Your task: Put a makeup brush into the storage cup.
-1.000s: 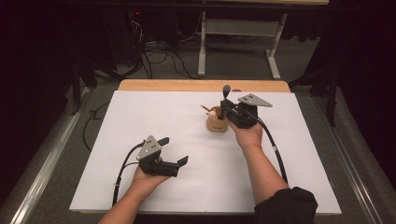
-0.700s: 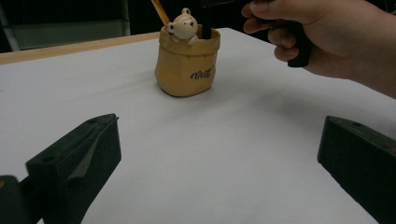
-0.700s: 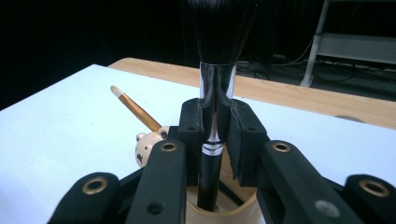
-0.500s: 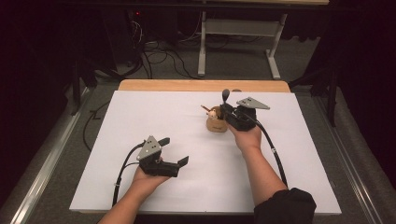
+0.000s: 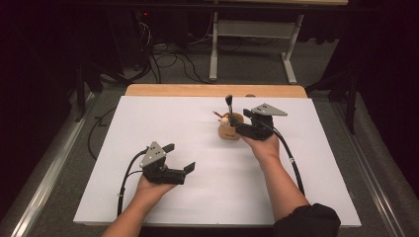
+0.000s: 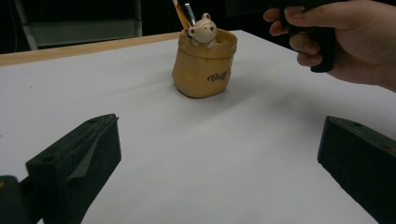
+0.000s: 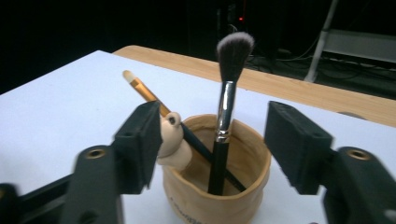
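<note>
A dim lab or recording workspace set up for handling trials. A table [image 5: 212, 90] with a pale wooden edge is covered by a plain white sheet [image 5: 148, 128] and stands on grey carpet [image 5: 341, 128]. Beyond it, loose black cables [image 5: 165, 57] lie tangled on the floor near the white metal legs of a desk frame [image 5: 213, 47], and a small red light [image 5: 144, 14] glows on dark equipment at the back. Black surroundings close in on both sides. A metal rail [image 5: 47, 182] runs along the floor at the left.
</note>
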A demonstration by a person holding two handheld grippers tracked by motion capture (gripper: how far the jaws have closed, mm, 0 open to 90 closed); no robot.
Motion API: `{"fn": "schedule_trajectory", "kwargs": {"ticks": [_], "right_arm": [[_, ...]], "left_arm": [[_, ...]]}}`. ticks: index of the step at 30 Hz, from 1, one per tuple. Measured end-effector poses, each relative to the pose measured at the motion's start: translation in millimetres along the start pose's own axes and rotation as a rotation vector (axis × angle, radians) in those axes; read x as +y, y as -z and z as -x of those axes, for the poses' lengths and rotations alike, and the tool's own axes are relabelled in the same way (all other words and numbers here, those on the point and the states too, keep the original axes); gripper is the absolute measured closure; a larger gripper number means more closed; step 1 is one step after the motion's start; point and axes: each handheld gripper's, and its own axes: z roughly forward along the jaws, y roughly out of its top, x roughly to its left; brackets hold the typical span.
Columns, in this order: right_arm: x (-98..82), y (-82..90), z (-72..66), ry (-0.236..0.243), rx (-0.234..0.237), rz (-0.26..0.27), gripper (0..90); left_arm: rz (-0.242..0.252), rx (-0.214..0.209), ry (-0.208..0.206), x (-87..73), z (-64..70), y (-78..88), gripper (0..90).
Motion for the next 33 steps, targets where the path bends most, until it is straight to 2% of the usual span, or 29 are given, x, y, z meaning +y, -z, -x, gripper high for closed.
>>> {"fn": "schedule_trajectory", "kwargs": {"ticks": [2,3,6,8,18,25,33], "right_arm": [[-0.5,2.2,-0.1,0.002,0.013,0.006,25.6],[-1.3,3.1,-0.6,-0.004,0.02,0.012,16.0],[-3.6,4.9,-1.5,-0.004,0.028,0.001,2.3],[-5.9,8.2,-2.4,0.006,0.024,0.006,1.3],[-15.3,33.3,-3.0,0.0,0.025,0.05,1.3],[-28.3,59.0,0.5,-0.007,0.023,0.06,1.3],[-46.3,89.4,3.8,0.025,0.004,0.065,1.3]], "left_arm": [[-0.003,0.001,0.0,0.0,0.3,-0.4,0.1],[-0.004,0.002,0.0,0.2,0.3,-0.5,0.1],[-0.007,0.004,-0.002,2.0,-0.4,1.1,0.1],[-0.006,0.004,-0.005,3.5,-0.9,3.2,0.1],[-0.009,0.011,-0.014,5.3,-1.9,5.9,0.1],[-0.007,0.008,-0.022,5.1,0.3,5.0,0.1],[-0.011,0.008,-0.028,4.7,2.4,3.7,0.1]]}}
